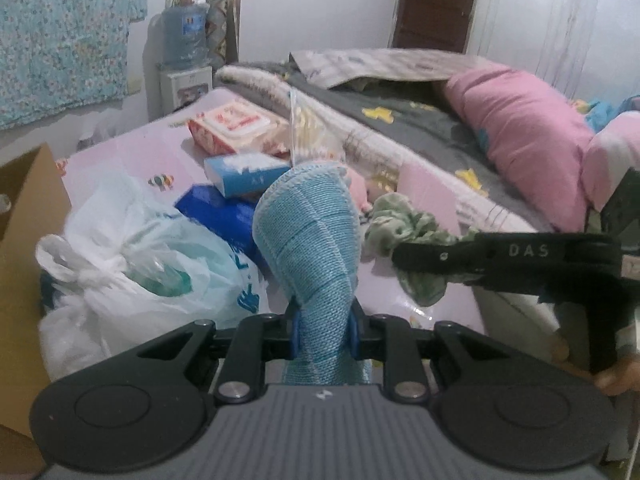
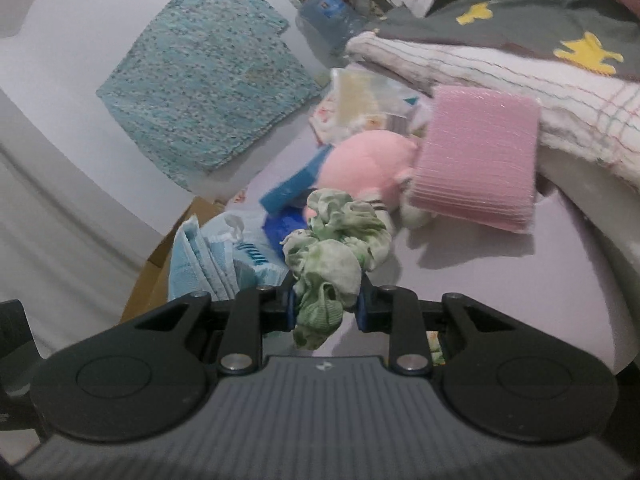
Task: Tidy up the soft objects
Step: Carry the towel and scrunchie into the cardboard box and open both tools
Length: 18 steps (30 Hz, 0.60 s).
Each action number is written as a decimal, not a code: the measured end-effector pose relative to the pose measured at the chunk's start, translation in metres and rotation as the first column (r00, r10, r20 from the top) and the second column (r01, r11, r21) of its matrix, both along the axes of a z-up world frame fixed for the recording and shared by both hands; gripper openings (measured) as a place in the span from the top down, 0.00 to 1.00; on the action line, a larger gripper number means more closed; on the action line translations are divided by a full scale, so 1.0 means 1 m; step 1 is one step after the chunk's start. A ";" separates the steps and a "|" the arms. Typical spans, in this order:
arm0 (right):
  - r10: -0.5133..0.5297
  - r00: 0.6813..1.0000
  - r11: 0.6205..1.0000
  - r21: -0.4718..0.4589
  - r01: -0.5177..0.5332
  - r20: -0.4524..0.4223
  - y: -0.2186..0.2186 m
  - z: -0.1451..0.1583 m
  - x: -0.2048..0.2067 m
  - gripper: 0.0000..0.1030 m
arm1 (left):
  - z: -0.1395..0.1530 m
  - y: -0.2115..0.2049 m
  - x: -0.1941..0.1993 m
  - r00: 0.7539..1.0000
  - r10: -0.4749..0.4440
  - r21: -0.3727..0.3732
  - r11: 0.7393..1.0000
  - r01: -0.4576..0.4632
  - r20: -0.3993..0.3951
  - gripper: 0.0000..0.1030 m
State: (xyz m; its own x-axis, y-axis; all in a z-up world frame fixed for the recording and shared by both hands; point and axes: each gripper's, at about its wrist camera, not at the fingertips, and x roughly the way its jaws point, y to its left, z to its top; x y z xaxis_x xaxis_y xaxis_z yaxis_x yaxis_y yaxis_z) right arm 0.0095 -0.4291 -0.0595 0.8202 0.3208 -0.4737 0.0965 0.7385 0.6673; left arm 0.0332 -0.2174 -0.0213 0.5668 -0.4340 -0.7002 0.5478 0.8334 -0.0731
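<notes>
Right gripper jaws clamp a green scrunchie above the mat.

Soft, even indoor light, rather dim; shadows faint. Both fisheye views bend and darken at the corners; motion blur smears the right view.

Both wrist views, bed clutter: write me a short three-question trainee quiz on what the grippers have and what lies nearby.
1. True or false: the left gripper is shut on a blue knitted cloth.
2. What does the right gripper hold? A) pink plush toy B) green crumpled cloth C) white plastic bag
3. Fill in: the pink plush toy lies right beside a pink ____.

Key:
1. True
2. B, the green crumpled cloth
3. Pad stack
</notes>
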 end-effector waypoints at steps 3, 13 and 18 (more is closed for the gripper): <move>0.017 1.000 1.000 -0.026 -0.017 0.020 0.011 0.015 -0.002 0.76 | 0.013 0.012 -0.005 1.000 0.009 -0.024 1.000 -0.009 0.026 0.78; 0.205 0.973 0.975 -0.106 -0.194 0.106 0.084 0.073 0.030 0.76 | 0.055 0.086 -0.008 0.984 0.156 -0.072 0.986 -0.150 0.089 0.78; 0.348 0.925 0.936 -0.112 -0.334 0.153 0.139 0.100 0.065 0.76 | 0.074 0.143 0.004 0.953 0.290 -0.097 0.955 -0.282 0.089 0.78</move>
State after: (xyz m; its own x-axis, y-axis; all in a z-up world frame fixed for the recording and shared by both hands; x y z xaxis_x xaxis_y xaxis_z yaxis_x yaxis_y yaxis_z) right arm 0.0749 -0.2898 0.0409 0.7377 0.5609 -0.3757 -0.2787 0.7599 0.5872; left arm 0.0372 -0.0749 0.0526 0.7414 -0.2968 -0.6019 0.2953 0.9497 -0.1045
